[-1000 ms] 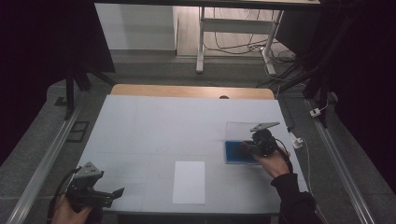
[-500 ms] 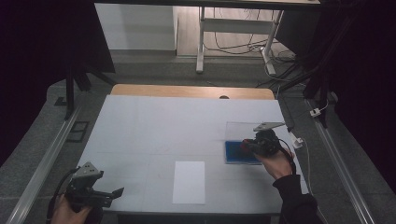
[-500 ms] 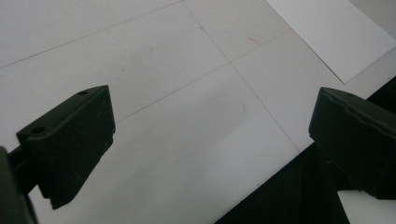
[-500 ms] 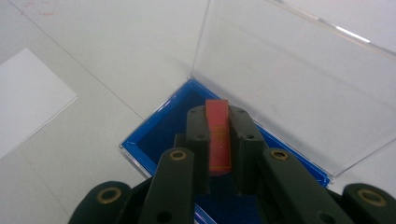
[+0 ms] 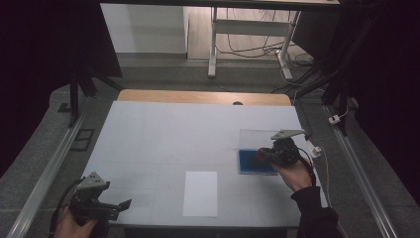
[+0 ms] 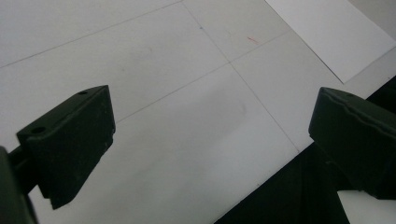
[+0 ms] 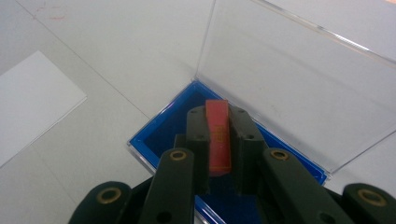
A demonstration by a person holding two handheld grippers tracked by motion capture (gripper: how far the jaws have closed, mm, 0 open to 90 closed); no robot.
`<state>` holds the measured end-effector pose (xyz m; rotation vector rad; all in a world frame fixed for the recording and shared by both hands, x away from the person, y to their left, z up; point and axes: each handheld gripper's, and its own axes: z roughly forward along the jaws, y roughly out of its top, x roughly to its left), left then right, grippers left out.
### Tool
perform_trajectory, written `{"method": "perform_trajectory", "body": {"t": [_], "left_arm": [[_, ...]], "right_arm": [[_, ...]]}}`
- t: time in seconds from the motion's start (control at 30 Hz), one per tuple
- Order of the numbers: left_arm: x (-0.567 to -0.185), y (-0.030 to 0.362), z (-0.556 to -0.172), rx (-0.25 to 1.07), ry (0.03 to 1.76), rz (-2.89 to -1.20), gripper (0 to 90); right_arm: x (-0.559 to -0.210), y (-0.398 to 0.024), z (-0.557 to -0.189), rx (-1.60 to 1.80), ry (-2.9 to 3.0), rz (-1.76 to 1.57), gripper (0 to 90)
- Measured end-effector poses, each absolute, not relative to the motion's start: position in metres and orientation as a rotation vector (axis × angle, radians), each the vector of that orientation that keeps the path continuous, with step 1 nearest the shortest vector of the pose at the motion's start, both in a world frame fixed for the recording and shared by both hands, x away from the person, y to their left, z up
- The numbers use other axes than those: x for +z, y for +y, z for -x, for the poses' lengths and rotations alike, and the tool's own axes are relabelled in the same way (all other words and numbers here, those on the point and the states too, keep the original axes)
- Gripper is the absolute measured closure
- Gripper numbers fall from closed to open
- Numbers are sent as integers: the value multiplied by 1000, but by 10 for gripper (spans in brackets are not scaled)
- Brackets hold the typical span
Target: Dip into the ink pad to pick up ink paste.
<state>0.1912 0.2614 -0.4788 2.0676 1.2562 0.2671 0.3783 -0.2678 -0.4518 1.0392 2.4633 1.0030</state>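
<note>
A shallow box with a blue lining (image 5: pixel 247 164) lies at the table's right, its clear lid (image 5: pixel 253 140) standing open behind it. My right gripper (image 5: pixel 261 157) hovers over the blue tray, shut on a thin red block with gold print (image 7: pixel 218 135) that stands on edge between the jaws. In the right gripper view the blue tray (image 7: pixel 161 130) sits directly below the red block and the lid (image 7: pixel 289 79) rises beyond it. My left gripper (image 5: pixel 119 206) is held at the table's front left corner, its jaws (image 6: pixel 210 135) wide open with nothing between them.
A white sheet of paper (image 5: pixel 200 193) lies flat near the front edge, between the two grippers; it also shows as the sheet (image 6: pixel 336 32) and the sheet (image 7: pixel 32 102). The white table top (image 5: pixel 188 134) ends in a wooden strip at the back. Cables trail off the right side.
The right gripper has shifted very slightly to the right above the blue box, still holding the red block. The left gripper has stayed where it was.
</note>
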Motion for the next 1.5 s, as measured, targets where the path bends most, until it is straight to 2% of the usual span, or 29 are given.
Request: {"method": "perform_trajectory", "body": {"t": [0.33, 0.93, 1.23, 1.5], "left_arm": [[-479, 261, -191, 265, 1255, -2069, 12], [-479, 261, -192, 265, 1257, -2073, 12], [-479, 261, -192, 263, 1261, -2076, 13], [-479, 260, -192, 263, 1262, -2083, 14]], "right_arm": [[-450, -261, -376, 1003, 2464, -1013, 800], [-479, -253, -389, 890, 2530, -1049, 801], [-480, -253, -390, 890, 2520, -1100, 805], [-480, -237, -381, 757, 2497, -983, 806]]}}
